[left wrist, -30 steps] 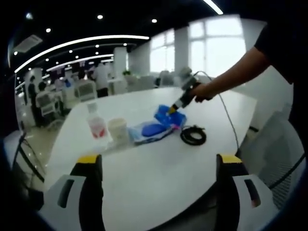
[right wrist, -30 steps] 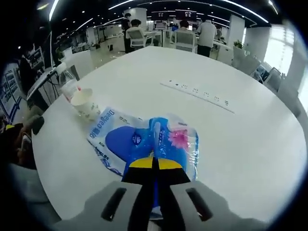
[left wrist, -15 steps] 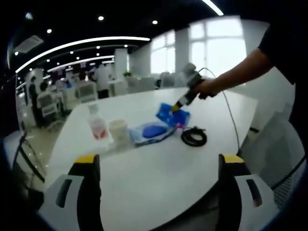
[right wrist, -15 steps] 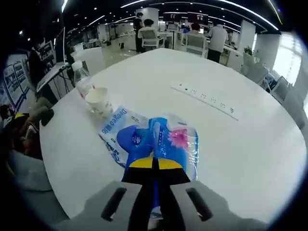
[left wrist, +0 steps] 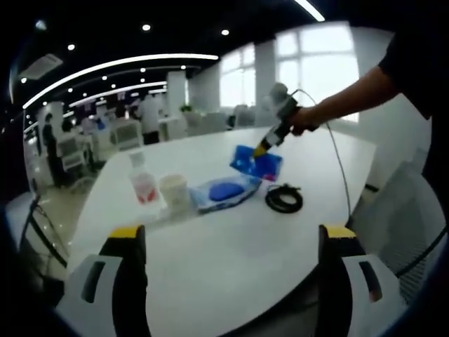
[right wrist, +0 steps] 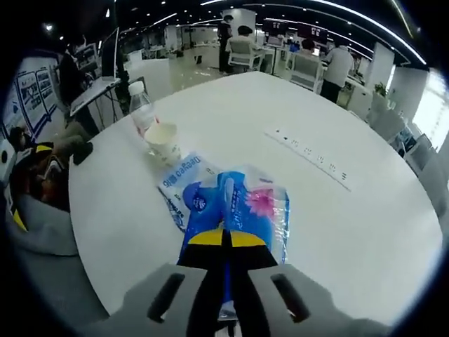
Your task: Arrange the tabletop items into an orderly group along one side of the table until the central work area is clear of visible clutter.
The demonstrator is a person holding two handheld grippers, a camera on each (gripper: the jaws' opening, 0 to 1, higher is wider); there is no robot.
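We count two blue packets: our right claw (right wrist: pixel 226 242) is clamped on one blue packet (right wrist: pixel 245 210), lifted above the white tabletop (left wrist: pixel 231 246); the second packet (left wrist: pixel 224 191) lies beside one paper cup (left wrist: pixel 172 190), one bottle (left wrist: pixel 142 182), one black cable coil (left wrist: pixel 283 199). Our left claw (left wrist: pixel 228 246) stands apart, holding nothing.

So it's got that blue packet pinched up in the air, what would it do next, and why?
Probably carry it toward the cup and bottle and set it down there. The right gripper is shut on the blue packet, lifted off the table, while the paper cup, bottle and a second packet already sit grouped together.
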